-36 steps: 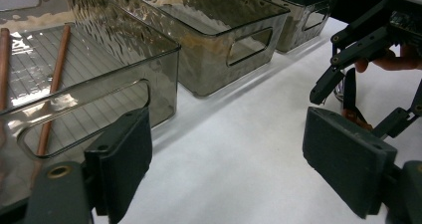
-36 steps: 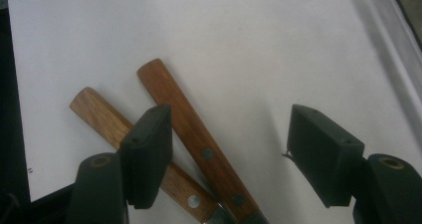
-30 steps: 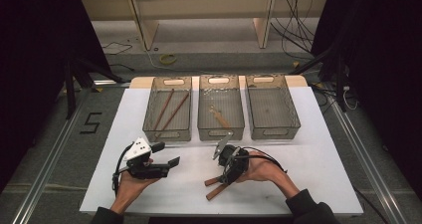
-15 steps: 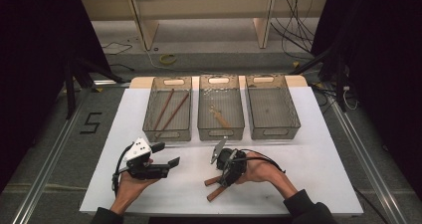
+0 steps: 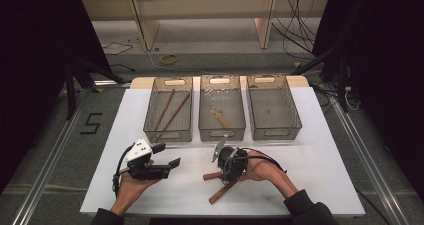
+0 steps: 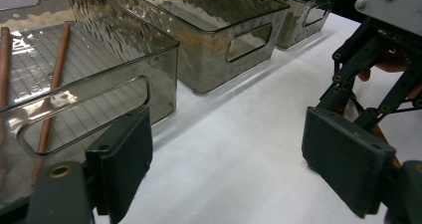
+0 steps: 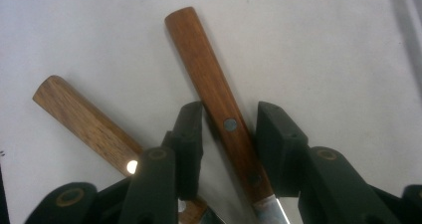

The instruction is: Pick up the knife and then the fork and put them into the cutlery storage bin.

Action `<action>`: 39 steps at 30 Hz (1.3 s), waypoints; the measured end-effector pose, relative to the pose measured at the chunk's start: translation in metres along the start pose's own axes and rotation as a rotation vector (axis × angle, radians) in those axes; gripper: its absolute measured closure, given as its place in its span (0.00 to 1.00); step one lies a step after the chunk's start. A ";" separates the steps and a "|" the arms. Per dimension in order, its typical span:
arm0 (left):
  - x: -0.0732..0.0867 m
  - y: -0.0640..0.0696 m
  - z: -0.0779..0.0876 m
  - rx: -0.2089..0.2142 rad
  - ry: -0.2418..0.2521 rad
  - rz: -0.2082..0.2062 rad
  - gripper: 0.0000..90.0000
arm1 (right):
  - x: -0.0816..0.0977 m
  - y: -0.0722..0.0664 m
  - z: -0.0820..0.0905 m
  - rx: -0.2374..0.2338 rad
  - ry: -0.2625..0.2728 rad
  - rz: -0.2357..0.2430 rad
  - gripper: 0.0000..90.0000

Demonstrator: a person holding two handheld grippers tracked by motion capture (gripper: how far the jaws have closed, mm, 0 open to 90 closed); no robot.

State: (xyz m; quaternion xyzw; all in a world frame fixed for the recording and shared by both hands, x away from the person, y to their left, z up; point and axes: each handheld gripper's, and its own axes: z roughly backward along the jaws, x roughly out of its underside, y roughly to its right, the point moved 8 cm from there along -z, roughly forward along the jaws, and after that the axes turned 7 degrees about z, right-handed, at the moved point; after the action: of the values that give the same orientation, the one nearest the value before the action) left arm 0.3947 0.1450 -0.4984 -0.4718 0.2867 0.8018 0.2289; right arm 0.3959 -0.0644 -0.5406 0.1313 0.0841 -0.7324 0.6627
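Two wooden-handled utensils lie crossed on the white table near its front. In the right gripper view, my right gripper (image 7: 234, 134) is open, its jaws on either side of a riveted handle (image 7: 204, 69) whose metal blade begins at the bottom edge. The second handle (image 7: 84, 117) lies just left of the jaws. From above, the right gripper (image 5: 227, 172) sits over both handles (image 5: 221, 191). My left gripper (image 5: 167, 155) rests in the hand at the front left, open and holding nothing; its jaws (image 6: 234, 169) stand wide apart over bare table.
Three smoky clear bins stand in a row at the back. The left bin (image 5: 155, 107) holds two brown sticks (image 5: 175, 111), the middle bin (image 5: 205, 110) one small wooden item (image 5: 220, 117), and the right bin (image 5: 295, 110) has nothing visible in it. Bare table separates the grippers from the bins.
My right gripper has dipped slightly lower over the wooden handles. The left gripper and the bins have not moved.
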 end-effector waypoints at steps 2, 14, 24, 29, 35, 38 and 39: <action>0.000 0.000 0.000 0.000 0.000 0.000 0.22 | -0.001 0.000 0.000 0.009 -0.002 -0.013 0.74; 0.000 0.000 0.000 0.000 -0.001 0.000 0.22 | 0.000 0.001 0.001 0.011 -0.009 -0.040 0.85; 0.000 -0.001 0.000 -0.003 0.000 -0.004 0.22 | 0.001 0.005 0.003 0.043 -0.007 -0.085 0.85; 0.000 -0.001 0.000 -0.003 0.002 -0.003 0.22 | 0.001 0.008 0.008 0.038 0.020 -0.096 0.85; 0.000 -0.001 0.000 -0.003 0.001 -0.003 0.22 | 0.002 0.010 0.010 0.031 0.036 -0.136 0.85; 0.000 -0.001 0.001 -0.004 0.002 -0.003 0.22 | 0.002 0.011 0.011 0.038 0.036 -0.142 0.85; 0.000 -0.001 0.001 -0.004 0.002 -0.003 0.22 | 0.002 0.011 0.011 0.039 0.036 -0.145 0.85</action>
State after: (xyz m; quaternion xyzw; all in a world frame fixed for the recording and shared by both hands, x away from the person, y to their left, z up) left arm 0.3952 0.1462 -0.4981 -0.4733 0.2847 0.8016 0.2288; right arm 0.4057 -0.0710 -0.5298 0.1507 0.0911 -0.7775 0.6037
